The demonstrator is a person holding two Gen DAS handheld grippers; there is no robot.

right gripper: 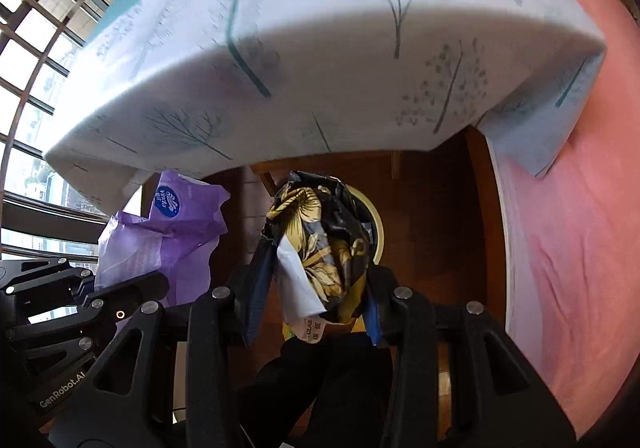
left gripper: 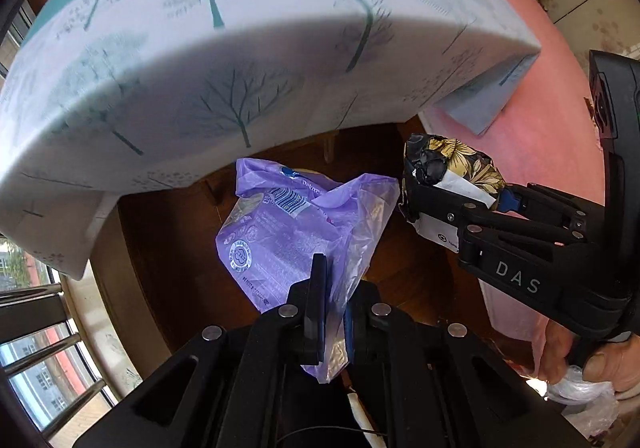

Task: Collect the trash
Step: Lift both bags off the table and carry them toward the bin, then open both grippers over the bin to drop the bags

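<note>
My left gripper (left gripper: 332, 304) points down at the floor, shut on a crinkled purple plastic wrapper (left gripper: 280, 240) that hangs out past its fingers. To its right, my right gripper (left gripper: 424, 196) is shut on a crumpled black wrapper with gold flowers (left gripper: 456, 160). In the right wrist view that floral wrapper (right gripper: 320, 244) is pinched between the two fingers of the right gripper (right gripper: 316, 300), a white flap hanging from it. A round cream-rimmed bin (right gripper: 378, 232) lies directly behind it on the floor. The purple wrapper (right gripper: 168, 240) and left gripper (right gripper: 136, 288) show at the left.
A table draped in a white tree-print cloth (left gripper: 240, 48) overhangs just ahead. A pink bedsheet (right gripper: 580, 228) fills the right side. Barred windows (left gripper: 36, 348) stand at the left. Dark wooden floor (left gripper: 168, 248) lies below. A hand (left gripper: 600, 364) holds clear plastic.
</note>
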